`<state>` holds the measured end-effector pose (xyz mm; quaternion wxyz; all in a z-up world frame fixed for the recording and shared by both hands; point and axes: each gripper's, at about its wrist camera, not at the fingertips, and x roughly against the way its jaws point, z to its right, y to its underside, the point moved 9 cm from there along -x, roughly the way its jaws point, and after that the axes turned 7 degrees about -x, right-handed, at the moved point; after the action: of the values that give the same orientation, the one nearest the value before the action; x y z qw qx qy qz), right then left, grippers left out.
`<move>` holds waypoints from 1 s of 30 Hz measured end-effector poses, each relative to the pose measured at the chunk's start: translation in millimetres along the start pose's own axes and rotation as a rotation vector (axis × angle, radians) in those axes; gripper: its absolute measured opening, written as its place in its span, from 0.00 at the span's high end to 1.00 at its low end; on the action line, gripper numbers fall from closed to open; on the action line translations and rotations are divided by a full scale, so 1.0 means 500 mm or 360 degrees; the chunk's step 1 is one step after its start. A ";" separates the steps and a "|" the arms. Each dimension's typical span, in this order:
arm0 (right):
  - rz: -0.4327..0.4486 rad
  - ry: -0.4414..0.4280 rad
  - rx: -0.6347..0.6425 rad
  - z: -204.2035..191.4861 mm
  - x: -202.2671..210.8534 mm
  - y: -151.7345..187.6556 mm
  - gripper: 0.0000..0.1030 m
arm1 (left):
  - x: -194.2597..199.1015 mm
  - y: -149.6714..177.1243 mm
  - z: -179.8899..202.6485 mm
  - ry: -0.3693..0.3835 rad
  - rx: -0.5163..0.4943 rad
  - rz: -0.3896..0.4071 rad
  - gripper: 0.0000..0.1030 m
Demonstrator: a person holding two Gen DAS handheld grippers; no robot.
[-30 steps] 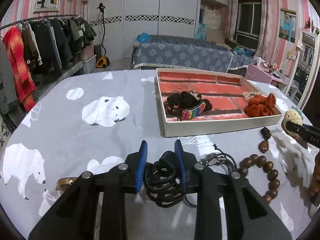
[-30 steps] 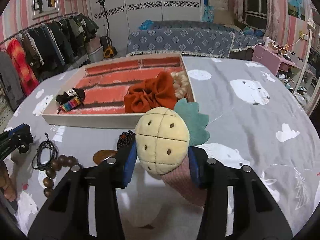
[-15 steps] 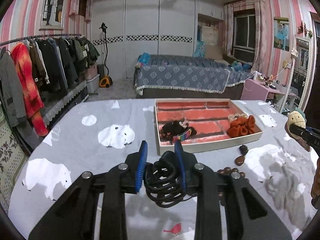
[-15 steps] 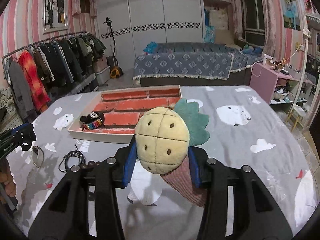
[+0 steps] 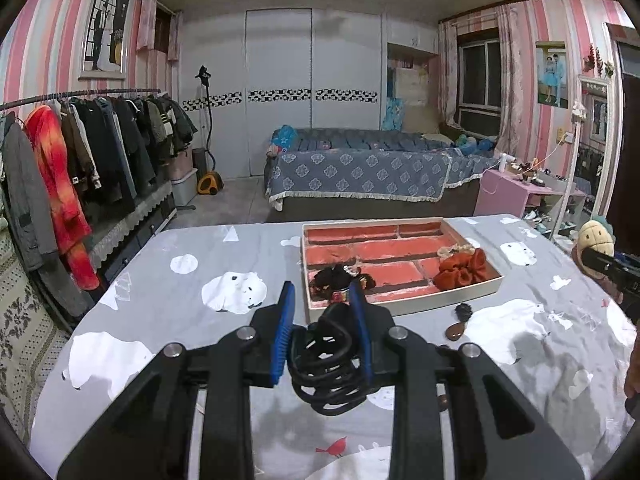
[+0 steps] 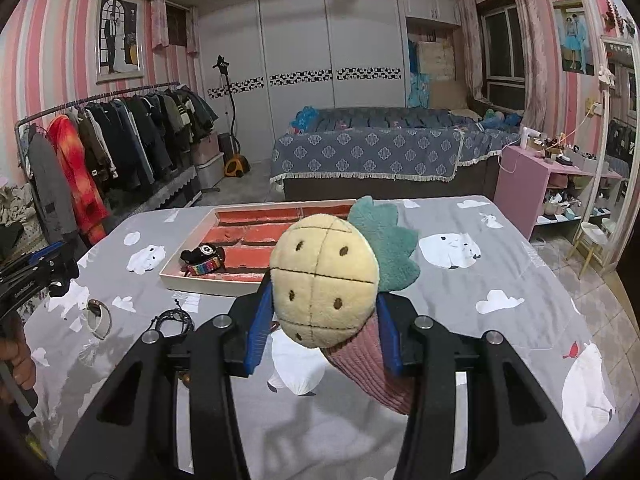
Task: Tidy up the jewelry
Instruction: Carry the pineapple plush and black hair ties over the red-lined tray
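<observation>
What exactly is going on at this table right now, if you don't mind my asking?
A person is sorting accessories into the red-lined tray. The left gripper is shut on a coiled black cord, and the right gripper is shut on a pineapple plush. Both hover above the table. An orange scrunchie already lies in the tray.

The tray (image 5: 404, 304) lies far on the worktop (image 5: 168, 292). In it, a scrunchie (image 5: 460, 270) sits right, a hair tie bundle (image 5: 340, 278) left. A pendant (image 5: 456, 332) lies near the tray's front wall.
</observation>
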<state>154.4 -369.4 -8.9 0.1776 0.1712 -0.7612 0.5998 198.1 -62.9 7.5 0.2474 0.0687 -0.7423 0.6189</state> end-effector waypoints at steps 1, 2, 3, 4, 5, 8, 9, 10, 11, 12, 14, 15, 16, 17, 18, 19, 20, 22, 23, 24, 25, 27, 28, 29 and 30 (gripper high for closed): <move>0.0002 -0.0003 0.0000 -0.001 0.002 -0.001 0.55 | 0.003 -0.005 0.002 -0.0002 -0.0005 0.0006 0.73; 0.0005 -0.0003 0.0002 -0.002 0.004 -0.002 0.55 | 0.003 -0.008 0.003 -0.0003 -0.0009 0.0008 0.73; 0.0008 -0.0003 0.0006 -0.003 0.005 -0.005 0.55 | 0.003 -0.012 0.004 -0.0002 -0.0013 0.0011 0.73; 0.0010 -0.0005 0.0006 -0.003 0.005 -0.005 0.55 | 0.002 -0.016 0.005 -0.0004 -0.0017 0.0014 0.73; 0.0011 -0.0007 0.0007 -0.004 0.005 -0.007 0.55 | 0.000 -0.020 0.007 -0.0007 -0.0025 0.0016 0.73; 0.0012 -0.0011 0.0013 -0.003 -0.002 -0.013 0.55 | -0.010 -0.033 0.011 -0.0008 -0.0039 0.0022 0.73; 0.0013 -0.0011 0.0016 -0.004 -0.007 -0.017 0.55 | -0.016 -0.038 0.013 -0.0006 -0.0046 0.0022 0.73; 0.0012 -0.0013 0.0018 -0.005 -0.011 -0.020 0.55 | -0.023 -0.044 0.015 -0.0006 -0.0050 0.0023 0.73; 0.0011 -0.0014 0.0019 -0.005 -0.015 -0.022 0.55 | -0.028 -0.047 0.015 -0.0004 -0.0054 0.0023 0.73; 0.0012 -0.0011 0.0023 -0.006 -0.022 -0.027 0.55 | -0.036 -0.052 0.018 -0.0002 -0.0059 0.0023 0.73; 0.0010 -0.0011 0.0025 -0.005 -0.035 -0.033 0.55 | -0.056 -0.062 0.023 0.0005 -0.0069 0.0019 0.73; 0.0010 -0.0010 0.0025 -0.005 -0.041 -0.038 0.55 | -0.066 -0.067 0.024 0.0009 -0.0071 0.0017 0.73; 0.0009 -0.0009 0.0026 -0.005 -0.050 -0.044 0.55 | -0.074 -0.070 0.026 0.0014 -0.0075 0.0016 0.73; 0.0008 -0.0010 0.0026 -0.003 -0.059 -0.049 0.55 | -0.089 -0.075 0.030 0.0020 -0.0082 0.0015 0.73; 0.0008 -0.0010 0.0027 -0.004 -0.068 -0.054 0.55 | -0.099 -0.078 0.033 0.0025 -0.0085 0.0016 0.73; 0.0007 -0.0010 0.0027 -0.004 -0.079 -0.060 0.55 | -0.113 -0.081 0.036 0.0031 -0.0090 0.0016 0.73; 0.0007 -0.0007 0.0029 -0.004 -0.093 -0.068 0.55 | -0.132 -0.087 0.040 0.0033 -0.0096 0.0012 0.73; 0.0006 -0.0002 0.0028 -0.004 -0.118 -0.079 0.55 | -0.160 -0.095 0.045 0.0041 -0.0091 0.0010 0.73; 0.0004 -0.0005 0.0027 -0.004 -0.131 -0.085 0.55 | -0.178 -0.099 0.050 0.0051 -0.0090 0.0001 0.73; 0.0002 -0.0007 0.0027 -0.005 -0.144 -0.090 0.55 | -0.191 -0.103 0.051 0.0054 -0.0089 -0.0003 0.73; 0.0000 -0.0010 0.0027 -0.007 -0.163 -0.096 0.55 | -0.210 -0.107 0.055 0.0055 -0.0087 -0.0007 0.73; -0.0002 -0.0022 0.0021 -0.011 -0.186 -0.104 0.54 | -0.239 -0.111 0.063 0.0064 -0.0093 -0.0014 0.73; -0.0005 -0.0031 0.0020 -0.014 -0.203 -0.108 0.54 | -0.254 -0.116 0.066 0.0068 -0.0094 -0.0012 0.73; -0.0009 -0.0033 0.0022 -0.017 -0.220 -0.112 0.54 | -0.269 -0.120 0.071 0.0071 -0.0099 -0.0009 0.73; -0.0013 -0.0030 0.0026 -0.021 -0.238 -0.116 0.54 | -0.288 -0.124 0.074 0.0072 -0.0100 -0.0006 0.73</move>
<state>287.3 -366.5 -13.7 0.1715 0.1813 -0.7572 0.6037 337.9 -141.5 -6.6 0.2674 0.0482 -0.7554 0.5962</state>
